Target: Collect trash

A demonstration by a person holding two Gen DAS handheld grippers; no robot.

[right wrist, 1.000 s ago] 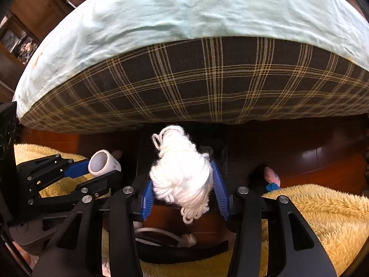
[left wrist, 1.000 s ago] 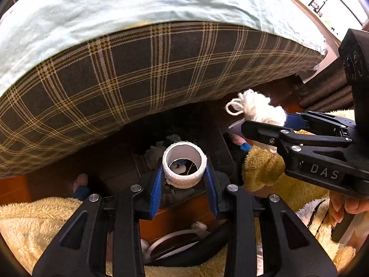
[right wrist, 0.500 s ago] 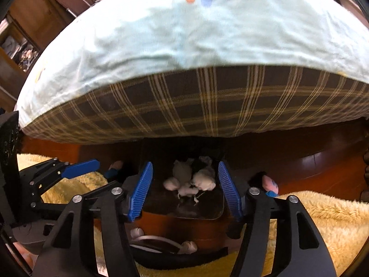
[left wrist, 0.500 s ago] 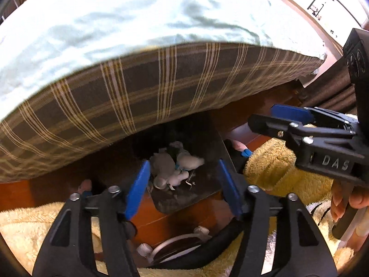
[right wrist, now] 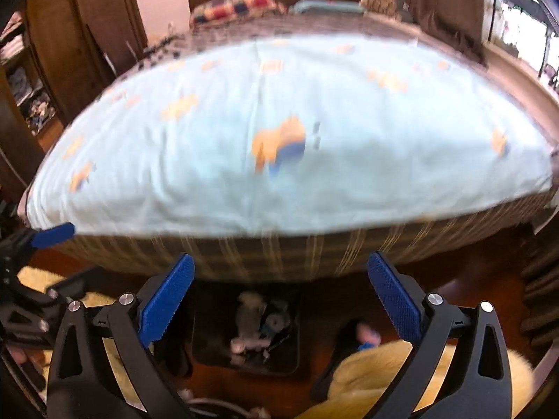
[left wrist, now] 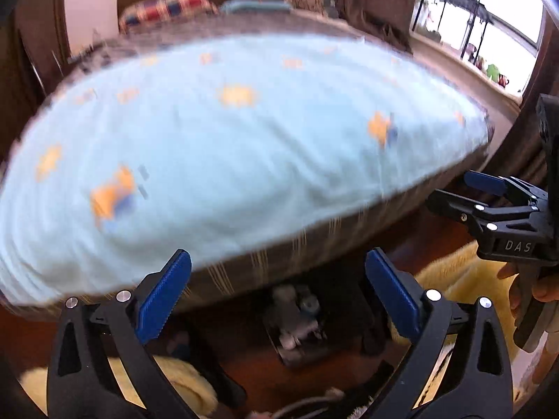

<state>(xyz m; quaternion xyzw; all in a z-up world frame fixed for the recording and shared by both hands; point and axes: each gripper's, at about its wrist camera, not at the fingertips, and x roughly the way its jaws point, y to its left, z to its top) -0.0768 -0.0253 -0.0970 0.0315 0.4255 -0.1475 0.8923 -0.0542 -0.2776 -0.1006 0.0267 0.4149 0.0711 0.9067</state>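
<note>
Both jaws opening, nothing between them: left hand-held gripper [left wrist: 277, 289] and right hand-held gripper [right wrist: 279, 293] released over the dark bin [right wrist: 244, 331] holding trash. Drop step looks done. Next: search the bed [right wrist: 279, 139] for more.

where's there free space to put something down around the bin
Broad free patch: the blue sheet on the bed, bare up to the pillows. Bare floor lies right of the bin, by the bed's edge. Crowded: the bin holds white trash, with a yellow blanket and feet beside it.
</note>
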